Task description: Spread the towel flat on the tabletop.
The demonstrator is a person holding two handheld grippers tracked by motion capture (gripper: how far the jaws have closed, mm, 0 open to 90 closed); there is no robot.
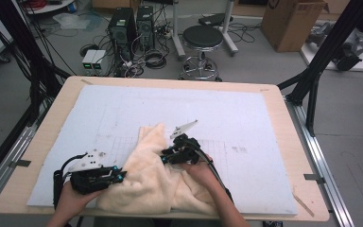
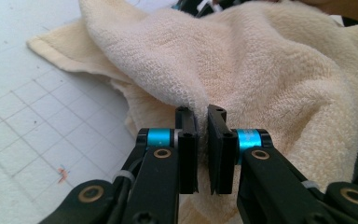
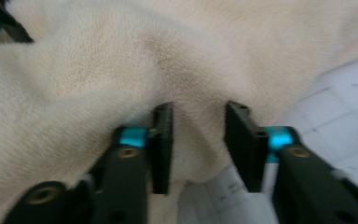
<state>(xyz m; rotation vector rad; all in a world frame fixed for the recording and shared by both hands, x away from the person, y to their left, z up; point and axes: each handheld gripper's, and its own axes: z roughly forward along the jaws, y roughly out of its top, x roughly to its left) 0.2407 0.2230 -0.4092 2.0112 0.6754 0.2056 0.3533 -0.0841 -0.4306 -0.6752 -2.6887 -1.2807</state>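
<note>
A cream terry towel (image 1: 146,179) lies bunched on the white gridded mat (image 1: 179,109) near the table's front edge. My left gripper (image 1: 120,176) is at the towel's left side. In the left gripper view, this gripper (image 2: 203,121) is shut on a raised fold of the towel (image 2: 261,70). My right gripper (image 1: 164,158) is at the towel's upper right part. In the right gripper view, its jaws (image 3: 199,116) stand apart with a soft ridge of towel (image 3: 98,70) between them. A hand holds each gripper from below.
The mat covers most of a wooden table (image 1: 66,99). Past the table's far edge stand a black stool (image 1: 202,40), computer towers (image 1: 123,26) and a cardboard box (image 1: 290,21) on the floor. Black frame posts (image 1: 321,61) flank the table.
</note>
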